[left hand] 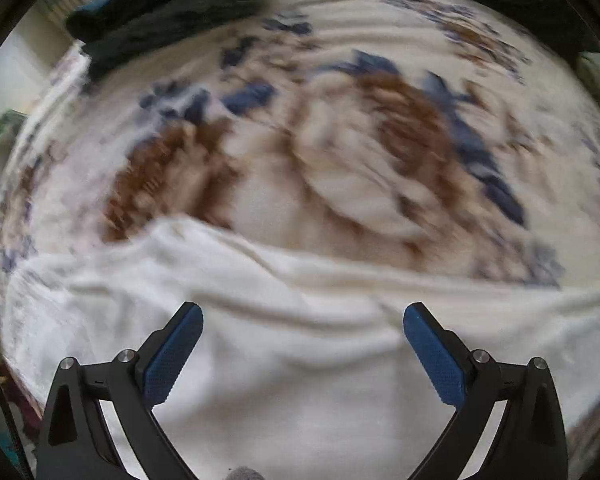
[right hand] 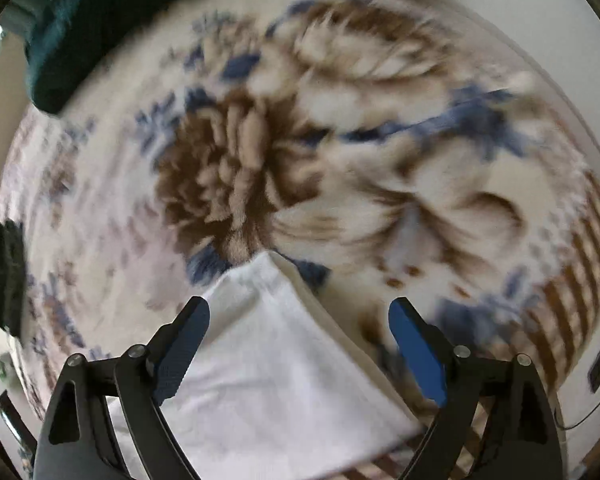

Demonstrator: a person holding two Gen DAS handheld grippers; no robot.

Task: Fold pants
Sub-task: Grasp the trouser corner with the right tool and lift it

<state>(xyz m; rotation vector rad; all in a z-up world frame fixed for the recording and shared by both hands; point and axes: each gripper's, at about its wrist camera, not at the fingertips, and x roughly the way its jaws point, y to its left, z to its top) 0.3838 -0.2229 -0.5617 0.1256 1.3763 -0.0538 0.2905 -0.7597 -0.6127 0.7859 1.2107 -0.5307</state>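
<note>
The white pants (left hand: pixel 284 320) lie spread and wrinkled across the near part of a floral blanket (left hand: pixel 340 160). My left gripper (left hand: pixel 303 314) is open and empty, just above the white cloth. In the right wrist view a corner of the white pants (right hand: pixel 268 344) points away from me on the blanket (right hand: pixel 260 160). My right gripper (right hand: pixel 299 312) is open and empty, with that corner between its fingers but not gripped. Both views are blurred by motion.
A dark teal cloth (left hand: pixel 168 12) lies at the far left of the bed, also in the right wrist view (right hand: pixel 84 20). A dark object (right hand: pixel 4 276) sits at the bed's left edge. A pale wall (right hand: pixel 520 8) is beyond the bed.
</note>
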